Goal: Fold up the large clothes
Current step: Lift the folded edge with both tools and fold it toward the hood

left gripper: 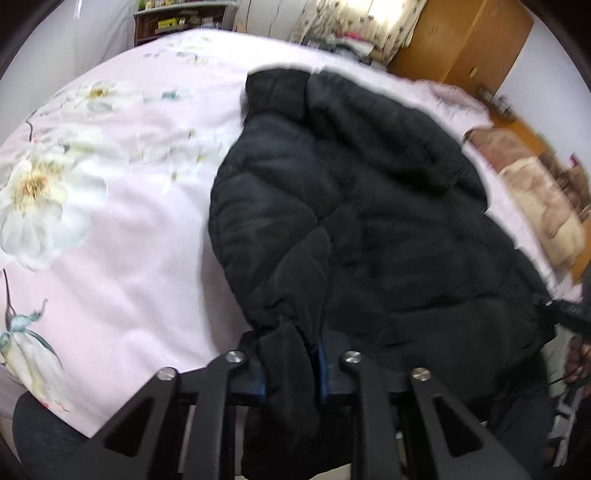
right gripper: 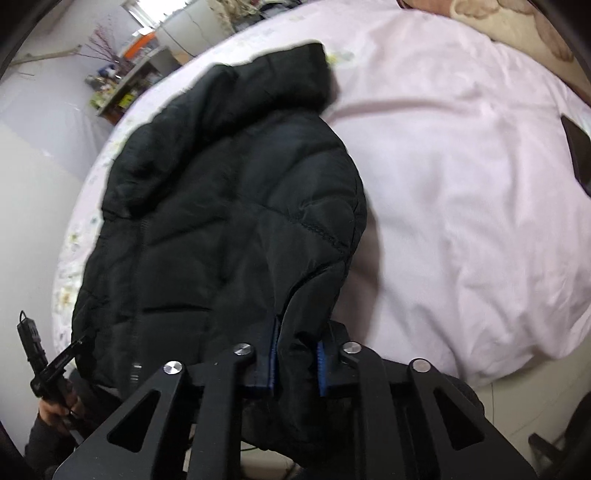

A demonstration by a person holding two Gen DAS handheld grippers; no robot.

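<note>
Lying spread across a bed with its collar end away from the person, the black quilted puffer jacket (left gripper: 354,206) (right gripper: 229,206) covers the near middle of the pale pink bedspread (left gripper: 140,229) (right gripper: 461,177), which carries large white flowers on the side seen from the left wrist. Its hem reaches the near edge of the bed, and both tongs are clenched on it: the left tongs (left gripper: 290,365) pinch a bunched fold of black padded cloth between their blue-edged pads, and the right tongs (right gripper: 295,363) pinch another fold of the hem in the same way, the cloth hanging down past each set of fingers. A flat dark rectangular object (right gripper: 578,151) lies on the bedspread well apart from the jacket, at the right edge of the right-wrist view. Beyond the bed stand a wooden wardrobe (left gripper: 465,40) and cluttered shelves (left gripper: 181,22); both views are somewhat blurred.
</note>
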